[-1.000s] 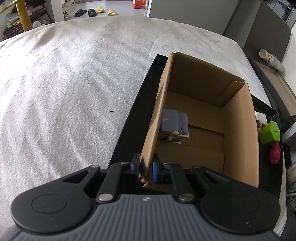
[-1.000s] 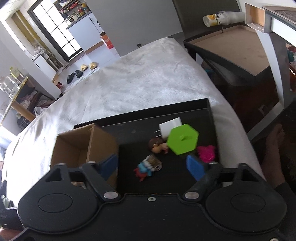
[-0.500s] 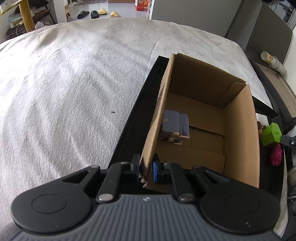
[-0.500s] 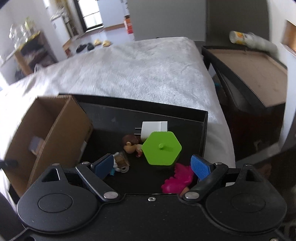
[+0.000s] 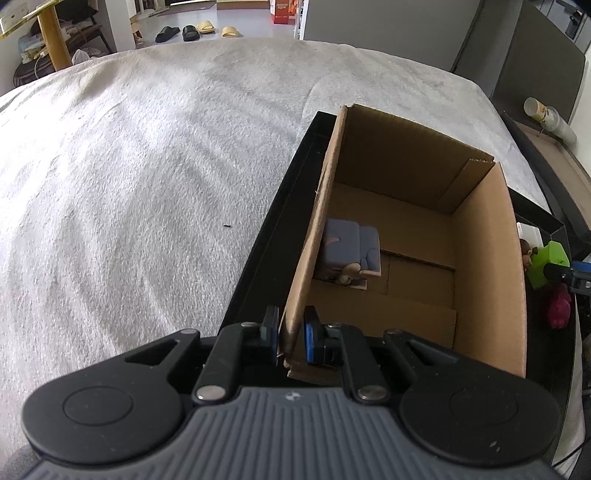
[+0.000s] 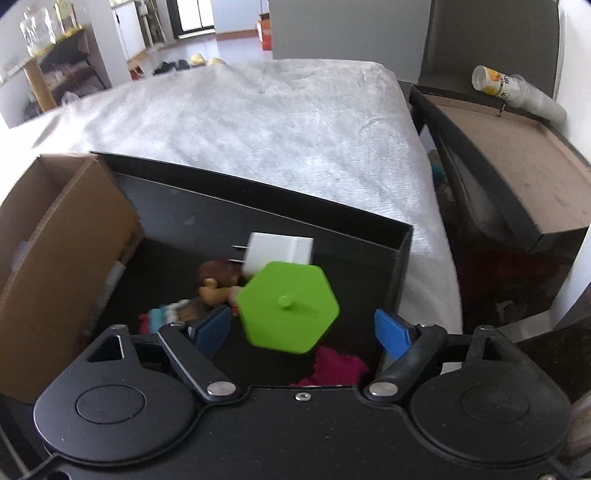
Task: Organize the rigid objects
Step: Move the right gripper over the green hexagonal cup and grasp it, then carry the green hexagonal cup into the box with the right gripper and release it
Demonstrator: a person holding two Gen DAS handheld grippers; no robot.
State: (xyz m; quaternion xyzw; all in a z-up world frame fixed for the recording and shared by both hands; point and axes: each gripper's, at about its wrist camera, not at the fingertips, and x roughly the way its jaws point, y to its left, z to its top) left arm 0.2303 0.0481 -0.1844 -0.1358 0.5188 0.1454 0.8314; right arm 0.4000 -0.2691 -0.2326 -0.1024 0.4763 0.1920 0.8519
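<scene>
My left gripper [image 5: 290,332] is shut on the near left wall of the open cardboard box [image 5: 484,266], which stands in the black tray [image 5: 266,236]. A small grey-blue toy armchair [image 5: 351,245] lies inside the box. My right gripper [image 6: 303,326] is open, its fingers on either side of the green hexagonal block [image 6: 288,306], above the tray [image 6: 280,206]. Around the block lie a white charger plug [image 6: 280,251], a brown-haired figurine [image 6: 216,282], a small colourful figure [image 6: 166,317] and a magenta toy [image 6: 334,369]. The box [image 6: 62,243] stands at the tray's left.
The tray sits on a white fuzzy blanket [image 5: 129,177] over a bed. A dark side table [image 6: 517,177] with a lying cup stack [image 6: 513,90] stands to the right. Slippers [image 5: 199,31] lie on the far floor.
My right gripper has swung right and come down closer over the green hexagonal block, which now lies between its open fingers. My left gripper keeps its hold on the box wall.
</scene>
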